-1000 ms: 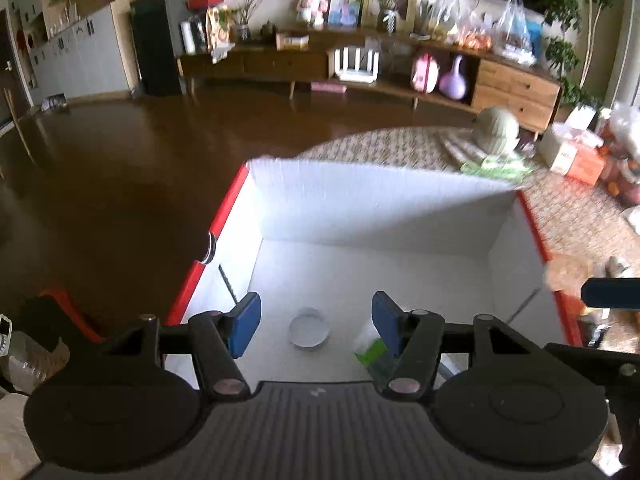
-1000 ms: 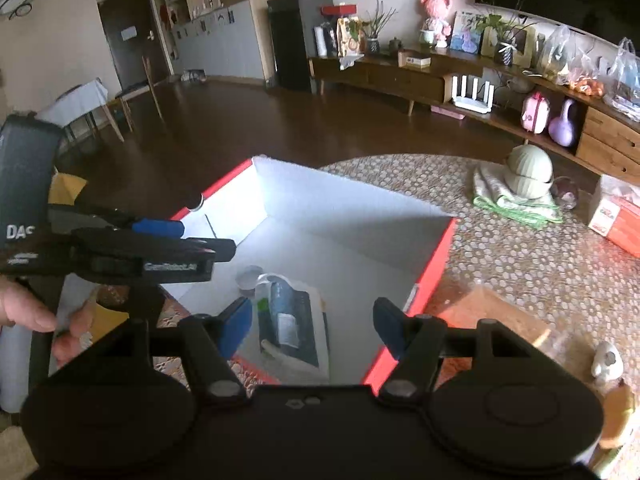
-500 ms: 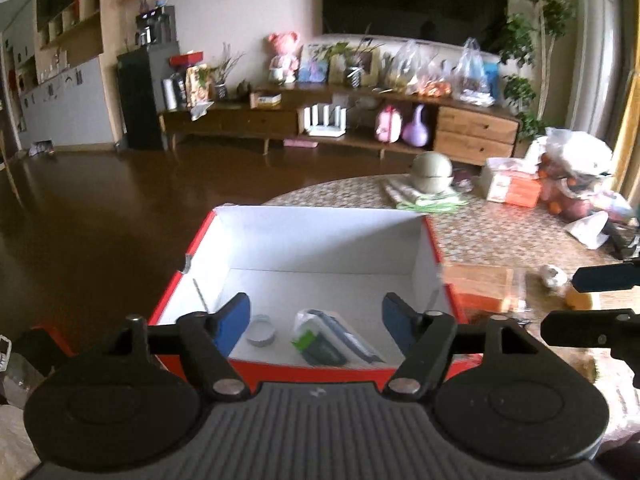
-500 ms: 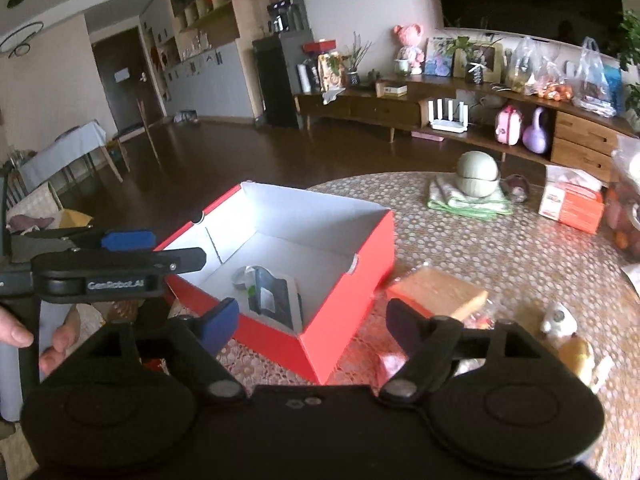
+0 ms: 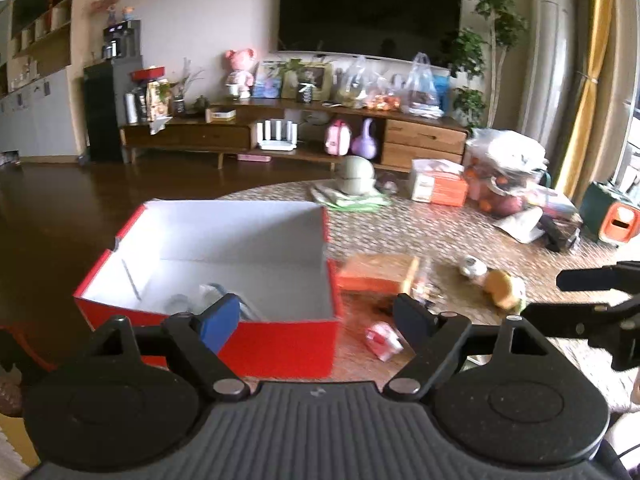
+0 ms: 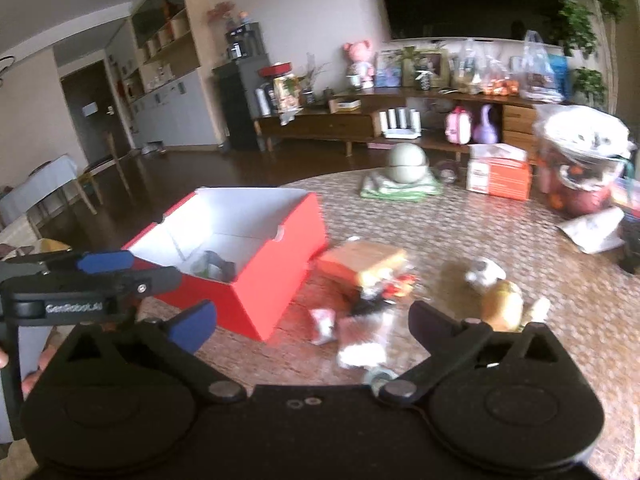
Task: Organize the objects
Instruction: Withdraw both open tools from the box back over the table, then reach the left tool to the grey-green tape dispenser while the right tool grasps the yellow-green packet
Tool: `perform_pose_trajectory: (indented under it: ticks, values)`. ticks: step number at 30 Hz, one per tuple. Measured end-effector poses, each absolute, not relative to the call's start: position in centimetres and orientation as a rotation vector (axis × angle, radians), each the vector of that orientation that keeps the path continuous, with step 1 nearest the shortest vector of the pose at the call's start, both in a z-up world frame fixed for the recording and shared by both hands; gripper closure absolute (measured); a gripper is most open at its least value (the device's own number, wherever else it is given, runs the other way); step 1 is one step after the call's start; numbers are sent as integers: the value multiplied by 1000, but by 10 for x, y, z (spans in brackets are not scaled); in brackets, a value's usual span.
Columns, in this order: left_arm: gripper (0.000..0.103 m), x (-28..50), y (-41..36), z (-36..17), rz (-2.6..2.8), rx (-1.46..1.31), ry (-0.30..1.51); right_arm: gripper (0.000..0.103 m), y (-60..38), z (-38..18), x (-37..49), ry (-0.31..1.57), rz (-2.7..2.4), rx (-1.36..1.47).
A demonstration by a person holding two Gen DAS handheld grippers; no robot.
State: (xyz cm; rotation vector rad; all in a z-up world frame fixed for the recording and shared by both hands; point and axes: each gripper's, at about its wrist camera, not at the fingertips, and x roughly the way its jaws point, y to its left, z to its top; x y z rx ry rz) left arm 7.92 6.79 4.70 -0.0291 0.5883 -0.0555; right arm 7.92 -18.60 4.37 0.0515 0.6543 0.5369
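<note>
Right claw (image 6: 312, 326): jaws opening, already spread wide, nothing between the pads, hanging over the desk (image 6: 480, 232) just in front of the loose clutter. Left claw (image 5: 316, 320): also opening, empty, with its blue pad overlapping the near wall of the red box (image 5: 280, 344).

Loose things lying right of the box: small pink-and-white packets (image 6: 324, 324) closest, straight ahead of the right claw and nearly inside its span; a flat orange packet (image 6: 360, 260) farther on, against the box's right wall, long side running roughly left to right; a yellow toy (image 6: 500, 300) off to the right, beside a small white item.

Box itself up and left of the right claw, open side up, already carrying a dark pouch (image 6: 216, 266) on its white floor.

Judged nearer to the packets: the right claw. Probably a short push forward and down for a grasp, then a carry leftward over the box's red wall. Blurred shapes here, so exact packet orientation not readable.
</note>
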Motion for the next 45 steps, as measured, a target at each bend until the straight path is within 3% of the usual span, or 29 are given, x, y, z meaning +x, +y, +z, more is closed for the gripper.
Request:
perform_pose_trajectory:
  ticks: [7, 11, 27, 45]
  values:
    - [18, 70, 30, 26, -132, -38, 613, 1, -231, 26, 76, 681, 437, 104]
    - [0, 72, 14, 13, -134, -25, 620, 1, -255, 11, 77, 697, 377, 108]
    - [0, 87, -64, -49, -269, 59, 690, 1, -283, -31, 98, 756, 291, 84]
    - [0, 118, -110, -107, -190, 93, 797, 20, -259, -84, 141, 902, 216, 158]
